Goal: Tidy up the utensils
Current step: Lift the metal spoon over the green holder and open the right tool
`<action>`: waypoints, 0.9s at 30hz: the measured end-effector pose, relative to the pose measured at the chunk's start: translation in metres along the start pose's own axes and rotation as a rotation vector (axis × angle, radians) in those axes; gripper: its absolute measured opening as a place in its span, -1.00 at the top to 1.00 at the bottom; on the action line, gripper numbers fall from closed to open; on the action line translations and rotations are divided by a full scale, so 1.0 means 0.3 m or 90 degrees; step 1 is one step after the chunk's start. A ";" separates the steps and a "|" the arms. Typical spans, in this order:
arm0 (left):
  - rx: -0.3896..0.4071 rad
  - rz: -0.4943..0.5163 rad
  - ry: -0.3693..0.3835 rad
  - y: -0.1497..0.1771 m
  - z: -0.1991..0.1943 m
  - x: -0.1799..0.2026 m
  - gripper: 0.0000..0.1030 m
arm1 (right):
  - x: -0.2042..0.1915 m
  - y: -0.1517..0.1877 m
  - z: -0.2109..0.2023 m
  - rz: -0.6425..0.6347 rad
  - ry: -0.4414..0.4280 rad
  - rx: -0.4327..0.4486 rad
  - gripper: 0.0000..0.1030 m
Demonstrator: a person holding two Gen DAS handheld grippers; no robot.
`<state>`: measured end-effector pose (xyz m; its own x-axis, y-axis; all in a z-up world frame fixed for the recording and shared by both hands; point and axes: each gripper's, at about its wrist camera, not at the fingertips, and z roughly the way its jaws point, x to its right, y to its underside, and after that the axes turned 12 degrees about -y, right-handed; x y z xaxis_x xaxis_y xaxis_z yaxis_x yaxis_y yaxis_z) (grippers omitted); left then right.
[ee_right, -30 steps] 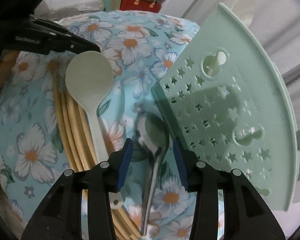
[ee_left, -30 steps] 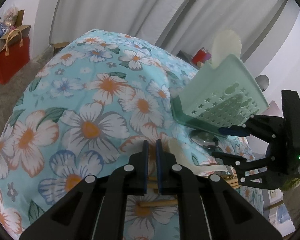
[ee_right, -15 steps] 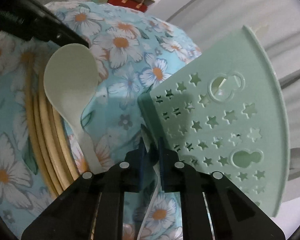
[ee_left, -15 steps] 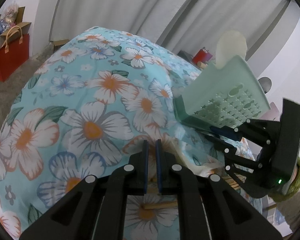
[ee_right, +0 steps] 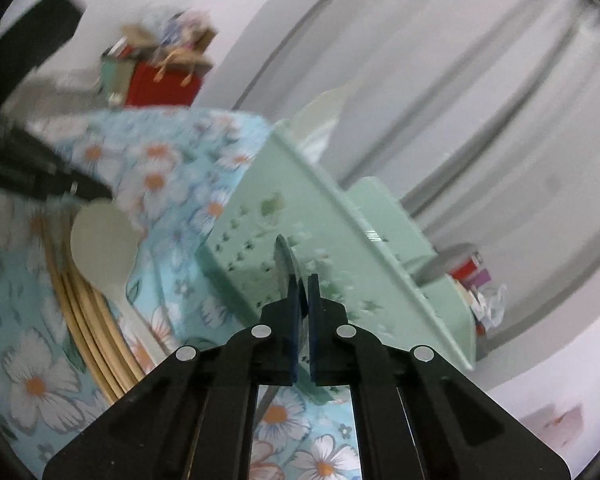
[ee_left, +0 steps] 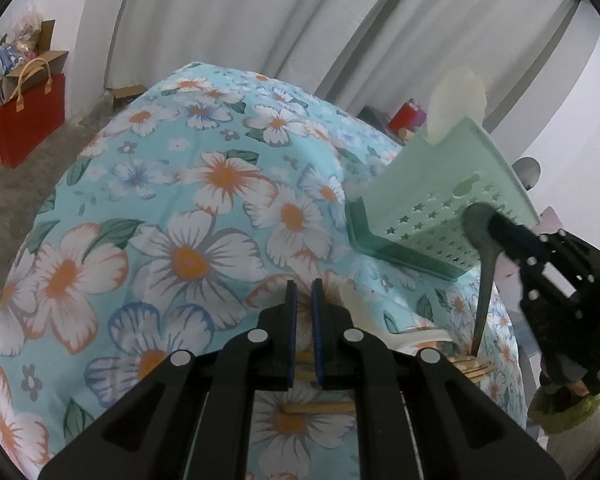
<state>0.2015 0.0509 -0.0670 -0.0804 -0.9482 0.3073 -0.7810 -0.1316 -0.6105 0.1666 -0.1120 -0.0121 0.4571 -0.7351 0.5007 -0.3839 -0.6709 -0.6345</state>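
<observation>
We see our right gripper (ee_right: 302,280) clamped on the metal spoon (ee_left: 485,252) (jaws just closing) beside the green holder (ee_left: 440,200); our left gripper (ee_left: 304,292) is nearly closed, empty.

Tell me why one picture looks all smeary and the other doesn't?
Right wrist view: the flowery cloth, red bag and green rack smear with motion blur. Left wrist view: sharp, the metal spoon only slightly soft. Both views bend the curtains round at the edges.

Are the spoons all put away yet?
Not yet. A white spoon already stands in the green holder. The right gripper is shut on the metal spoon, lifted off the cloth. The pale spoon and chopsticks lie waiting.
</observation>
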 end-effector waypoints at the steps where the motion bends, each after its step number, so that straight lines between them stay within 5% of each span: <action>1: 0.002 0.000 -0.003 0.000 -0.005 0.001 0.87 | 0.012 -0.003 -0.009 0.016 0.002 0.010 0.97; 10: 0.027 0.000 -0.027 -0.009 -0.068 0.005 0.87 | 0.171 0.031 -0.228 0.245 -0.025 0.141 0.98; 27: 0.044 0.004 -0.037 0.006 -0.133 0.031 0.87 | 0.309 -0.121 -0.320 0.310 -0.046 0.338 0.98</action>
<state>0.1746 0.0535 -0.0360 -0.0477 -0.9642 0.2608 -0.7363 -0.1425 -0.6615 0.1459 -0.1652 0.1139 0.3931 -0.9175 0.0602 -0.1247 -0.1181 -0.9851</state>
